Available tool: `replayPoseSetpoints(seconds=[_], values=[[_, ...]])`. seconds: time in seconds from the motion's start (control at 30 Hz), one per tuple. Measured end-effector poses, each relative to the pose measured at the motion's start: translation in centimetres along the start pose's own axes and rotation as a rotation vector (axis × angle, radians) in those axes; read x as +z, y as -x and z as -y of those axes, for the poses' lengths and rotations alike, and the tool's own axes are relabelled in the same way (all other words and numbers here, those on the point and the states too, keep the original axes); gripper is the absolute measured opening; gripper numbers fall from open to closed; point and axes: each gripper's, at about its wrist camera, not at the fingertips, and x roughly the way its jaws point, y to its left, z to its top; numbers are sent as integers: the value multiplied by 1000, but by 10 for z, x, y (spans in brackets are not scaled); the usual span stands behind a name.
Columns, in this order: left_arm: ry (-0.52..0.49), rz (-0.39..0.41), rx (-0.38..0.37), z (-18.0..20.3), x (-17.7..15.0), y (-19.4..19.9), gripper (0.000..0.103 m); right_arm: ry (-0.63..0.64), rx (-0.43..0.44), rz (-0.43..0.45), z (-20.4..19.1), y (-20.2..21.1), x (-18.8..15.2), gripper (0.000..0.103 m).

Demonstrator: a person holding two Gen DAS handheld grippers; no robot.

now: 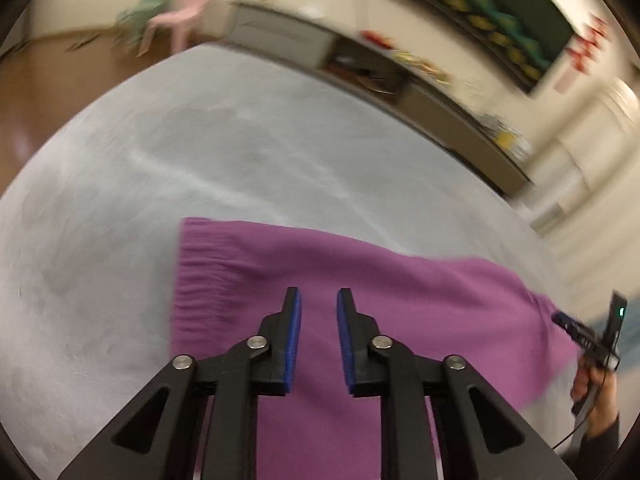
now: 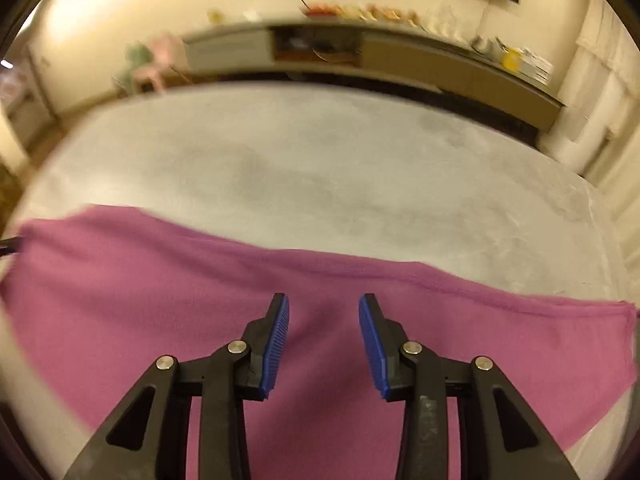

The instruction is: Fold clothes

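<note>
Garment: I see a purple knit (image 1: 400, 304) spread flat on the grey cloth surface (image 1: 200, 152); its ribbed hem (image 1: 200, 276) is at the left end in my left view.
Same garment, right view: the purple knit (image 2: 160, 288) runs across the lower half of the picture, its far edge lying on the grey surface (image 2: 320, 168).
Left gripper: my left gripper (image 1: 319, 300) points down over the knit, blue pads a narrow gap apart, nothing between them, holding nothing.
Right gripper: my right gripper (image 2: 323, 308) is over the middle of the knit, jaws partly open, wider than the left, and empty.
Right gripper seen from the left: it (image 1: 588, 336) is at the far right end of the knit, a hand (image 1: 596, 392) on its handle; I cannot tell its jaws from here.
Background: a long low cabinet (image 2: 400, 60) stands along the wall, blurred.
</note>
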Motion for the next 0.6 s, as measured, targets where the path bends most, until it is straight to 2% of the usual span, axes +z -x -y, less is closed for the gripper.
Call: replayPoseSetpoints(seconds=[0.03,0.1,0.13,0.17,0.23,0.3,0.37,0.4,0.47,0.53,0.6], values=[[-15,-17,6,1,-3,-1,20,14,64,-5,-10,9,-13,39],[-13,-79,52,-7,-8,-13,20,85,139,-77,-33,8,-47,39],[-7,-100,82,-12,-9,-20,17,121,135,-118,-42,2,-64,39],[-2,-105,99,-17,-8,-23,6,169,107,-122,-49,-2,-79,41],[15,-114,127,-26,-8,-26,4,262,39,-83,-57,-3,-101,38],[47,-117,126,-26,-10,-20,4,248,31,-110,-55,-8,-103,38],[8,-85,117,-8,-17,-2,14,257,11,-139,-58,-12,-99,38],[-19,-67,84,2,-23,8,15,244,-9,-157,-59,-14,-93,37],[-62,-58,48,19,-30,18,17,243,-29,-111,-71,-4,-82,37],[-87,-73,41,27,-31,15,17,242,52,-50,-99,10,-72,37],[-81,-75,43,27,-27,6,17,249,151,-26,-134,12,-64,37]])
